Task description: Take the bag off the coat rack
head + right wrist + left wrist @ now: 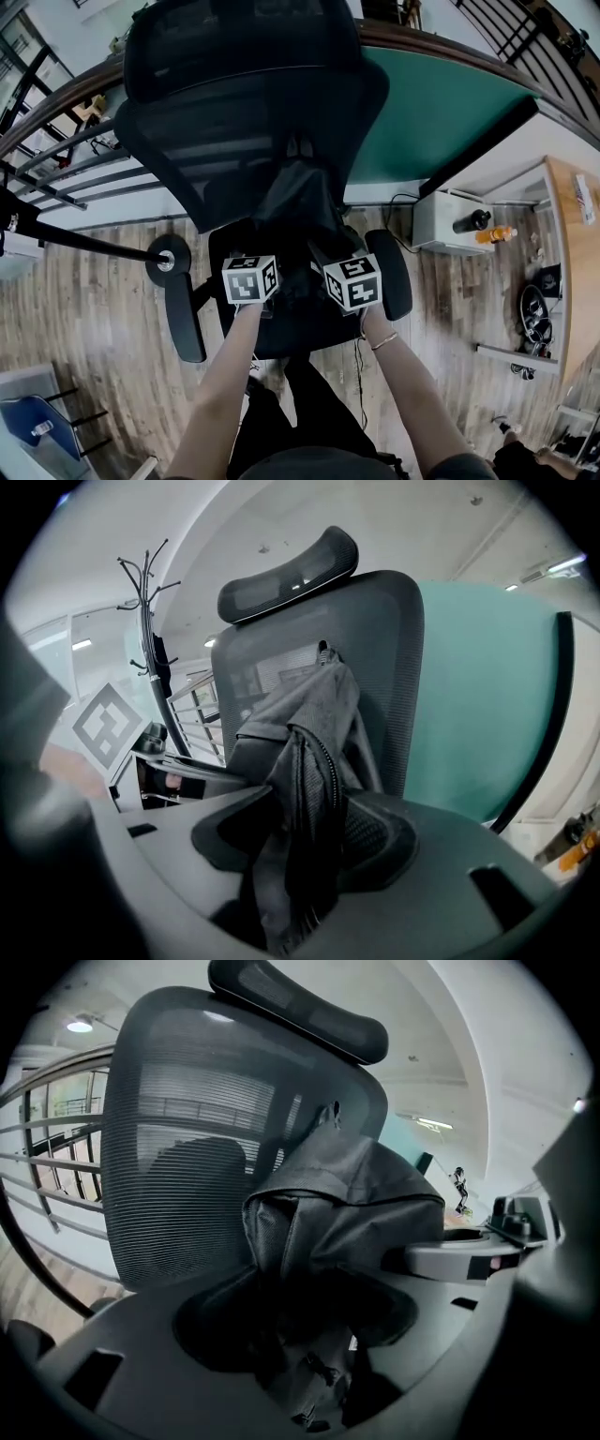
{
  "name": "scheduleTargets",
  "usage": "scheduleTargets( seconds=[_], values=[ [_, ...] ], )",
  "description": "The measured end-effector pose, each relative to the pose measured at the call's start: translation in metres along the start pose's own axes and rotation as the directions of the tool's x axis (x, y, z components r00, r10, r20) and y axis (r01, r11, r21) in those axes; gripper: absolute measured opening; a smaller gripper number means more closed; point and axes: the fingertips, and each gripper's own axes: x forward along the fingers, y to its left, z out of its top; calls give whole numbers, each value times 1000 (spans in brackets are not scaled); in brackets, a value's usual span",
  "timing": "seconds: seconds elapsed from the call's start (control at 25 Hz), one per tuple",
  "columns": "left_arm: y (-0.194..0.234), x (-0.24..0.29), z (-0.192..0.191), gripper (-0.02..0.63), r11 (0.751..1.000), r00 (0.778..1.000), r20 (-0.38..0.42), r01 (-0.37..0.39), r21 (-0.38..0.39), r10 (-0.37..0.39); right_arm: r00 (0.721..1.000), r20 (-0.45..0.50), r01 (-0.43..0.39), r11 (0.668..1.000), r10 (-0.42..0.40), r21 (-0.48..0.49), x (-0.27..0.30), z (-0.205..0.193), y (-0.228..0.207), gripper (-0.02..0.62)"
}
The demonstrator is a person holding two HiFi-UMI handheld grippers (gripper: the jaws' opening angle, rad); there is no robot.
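A dark grey bag [298, 202] sits on the seat of a black mesh office chair [234, 112] and leans on its backrest. Both grippers reach down to it at the seat's front. In the left gripper view the bag [347, 1194] slumps between the jaws of my left gripper [300, 1335], which stand apart with its fabric loose in the gap. The right gripper view shows a zipped fold of the bag [309, 752] hanging through my right gripper [300, 855], whose jaws are also apart. The coat rack [145, 602] stands bare behind the chair, to the left.
The rack's round base [169, 260] rests on the wooden floor left of the chair. A green partition [431, 112] rises behind the chair. A metal railing [66, 159] runs at the back left. A white box with bottles [450, 225] and a wooden table [572, 244] stand to the right.
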Motion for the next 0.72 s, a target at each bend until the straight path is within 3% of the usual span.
scheduleTargets(
  seconds=[0.6,0.72],
  values=[
    [-6,-75,4,245,1000,992,125,4,22,-7,993,89,71,996,-76,60,-60,0,10,218],
    [-10,-93,5,219,999,988,151,8,34,-13,992,103,74,996,-79,53,-72,2,22,216]
  ],
)
